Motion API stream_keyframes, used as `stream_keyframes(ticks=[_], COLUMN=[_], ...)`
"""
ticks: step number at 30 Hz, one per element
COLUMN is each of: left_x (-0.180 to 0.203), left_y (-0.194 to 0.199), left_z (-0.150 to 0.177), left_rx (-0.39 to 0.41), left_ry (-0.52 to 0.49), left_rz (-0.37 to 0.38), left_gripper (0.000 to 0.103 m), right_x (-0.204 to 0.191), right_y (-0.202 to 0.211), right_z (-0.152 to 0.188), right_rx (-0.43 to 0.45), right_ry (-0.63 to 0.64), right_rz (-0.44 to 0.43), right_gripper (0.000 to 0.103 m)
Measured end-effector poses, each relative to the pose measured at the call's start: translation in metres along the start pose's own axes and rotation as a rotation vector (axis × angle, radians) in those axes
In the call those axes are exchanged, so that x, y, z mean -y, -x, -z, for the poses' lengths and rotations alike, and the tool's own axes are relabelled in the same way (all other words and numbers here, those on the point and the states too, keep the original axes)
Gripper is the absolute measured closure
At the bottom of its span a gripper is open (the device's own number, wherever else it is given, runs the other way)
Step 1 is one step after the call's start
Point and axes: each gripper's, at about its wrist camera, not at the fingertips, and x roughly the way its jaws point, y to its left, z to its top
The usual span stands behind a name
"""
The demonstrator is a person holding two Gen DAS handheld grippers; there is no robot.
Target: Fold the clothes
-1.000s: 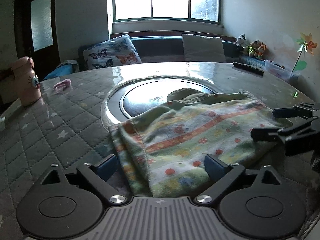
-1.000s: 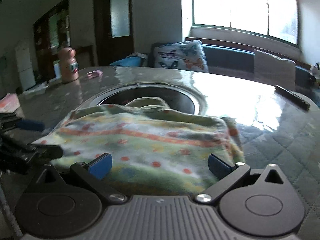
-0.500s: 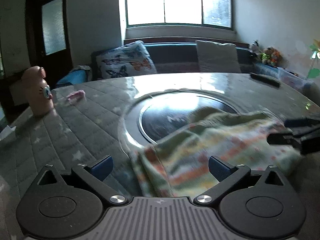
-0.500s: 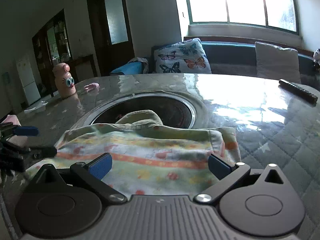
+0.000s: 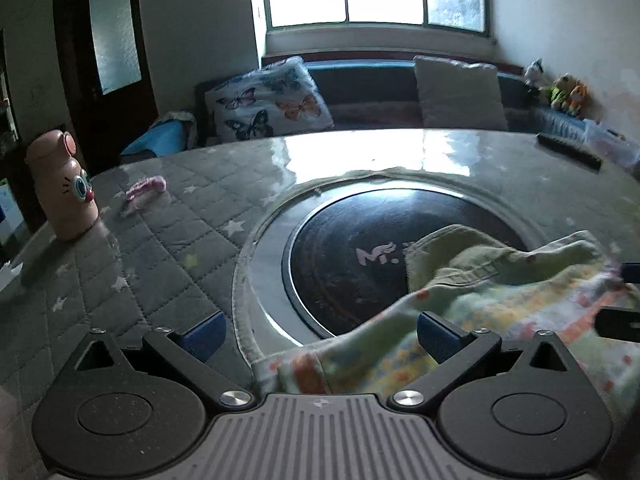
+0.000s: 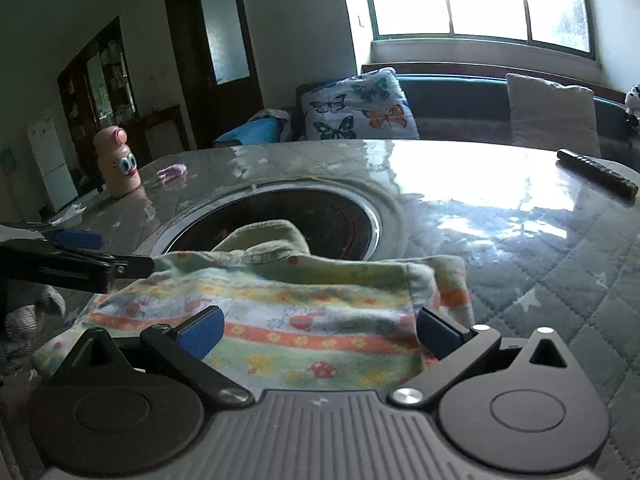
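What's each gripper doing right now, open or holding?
Left gripper: open, holding nothing.
Right gripper: open, above the patterned cloth, not gripping it.

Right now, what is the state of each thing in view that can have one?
garment: folded, lying flat, partly over the round inset.
left gripper: jaws open, holding nothing.
right gripper: jaws open, holding nothing.
pink bottle: upright, lid closed.
remote control: lying flat near the table edge.
door: closed.
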Motion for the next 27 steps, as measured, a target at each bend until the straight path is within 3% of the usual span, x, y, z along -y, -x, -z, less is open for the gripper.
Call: stream_keyframes(ticks=[17, 27], left_x=[-0.008, -0.022], left_y=[-0.021, -0.01], left_z=[0.001, 0.008], left_rx=[-0.053, -0.051], left_ry=[-0.03, 0.025], left_rz=[-0.068, -0.086], left_gripper=[0.0, 0.0], right_x=[0.016, 0.027], right_y=[0.003, 0.017], right_z=[0.004, 0.019], right_rx=[0.001, -0.038], right_ry=[-0.026, -0.082], right_rz=[0.06, 0.043], right_gripper=[0.0, 0.0])
